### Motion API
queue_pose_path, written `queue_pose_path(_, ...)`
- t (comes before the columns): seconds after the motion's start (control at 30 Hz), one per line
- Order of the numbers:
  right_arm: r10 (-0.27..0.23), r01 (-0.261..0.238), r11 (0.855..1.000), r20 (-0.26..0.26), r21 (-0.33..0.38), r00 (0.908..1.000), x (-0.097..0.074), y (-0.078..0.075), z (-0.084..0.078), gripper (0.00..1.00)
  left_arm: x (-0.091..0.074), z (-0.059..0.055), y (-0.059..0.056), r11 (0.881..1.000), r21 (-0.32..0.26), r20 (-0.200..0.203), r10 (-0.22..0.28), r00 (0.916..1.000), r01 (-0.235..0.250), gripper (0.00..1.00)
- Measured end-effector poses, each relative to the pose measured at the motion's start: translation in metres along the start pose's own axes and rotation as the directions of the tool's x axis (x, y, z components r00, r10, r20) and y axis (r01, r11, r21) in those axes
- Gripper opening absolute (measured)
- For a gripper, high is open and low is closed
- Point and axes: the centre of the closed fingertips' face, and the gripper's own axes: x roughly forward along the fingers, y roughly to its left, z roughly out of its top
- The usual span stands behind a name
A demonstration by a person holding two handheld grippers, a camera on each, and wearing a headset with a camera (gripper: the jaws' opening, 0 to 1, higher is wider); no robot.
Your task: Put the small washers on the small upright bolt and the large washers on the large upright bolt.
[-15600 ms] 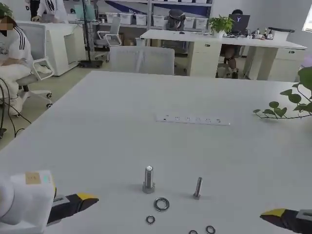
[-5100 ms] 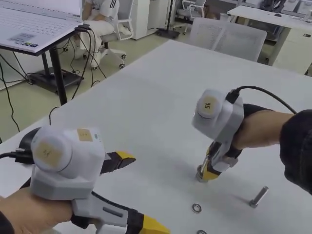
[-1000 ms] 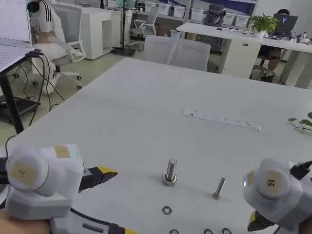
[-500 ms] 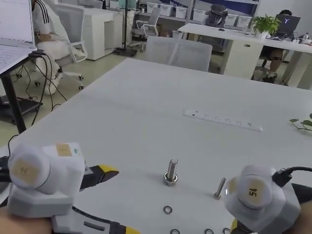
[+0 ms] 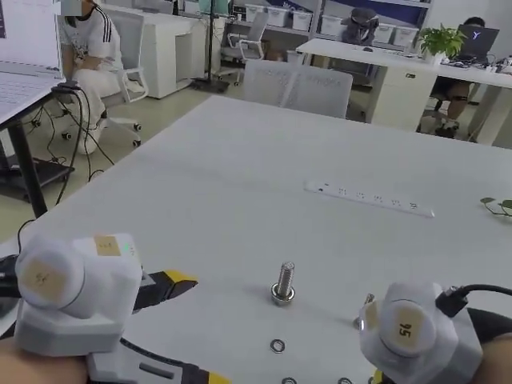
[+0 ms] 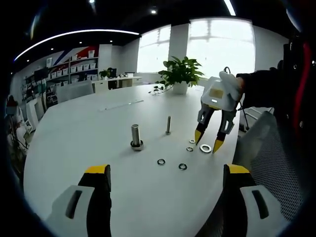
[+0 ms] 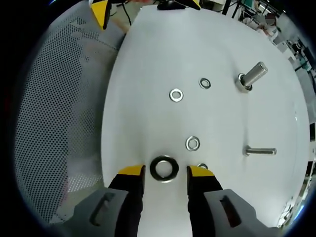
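Left tool (image 6: pixel 166 173) hangs wide open and empty over the near edge of the counter (image 5: pixel 240 176). Large bolt (image 5: pixel 282 282) may carry a ring at its foot; I cannot tell. The small bolt (image 7: pixel 260 150) is bare, and the small washers (image 7: pixel 176 95) lie loose. Right tool (image 7: pixel 165 172) points down near that edge, its parted jaws straddling the large washer (image 7: pixel 164 168) without gripping it.

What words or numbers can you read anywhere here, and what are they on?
"56": on top of the right hand-held gripper, read in the head view.
"Y": a logo on the dark laptop on a far desk.
The yellow sticker on the left hand-held gripper: too blurred to read.
Marks on the power strip: too small to read.
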Motion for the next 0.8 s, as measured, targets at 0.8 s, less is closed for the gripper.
queue_pose_path(0.8,-0.004,0.004,1.0,-0.007,0.026,1.0,0.0002,0.0009,-0.0026,0.25,-0.0012,0.0017,-0.003,1.0,0.002,0.01,-0.002,0.9999,0.002,0.93)
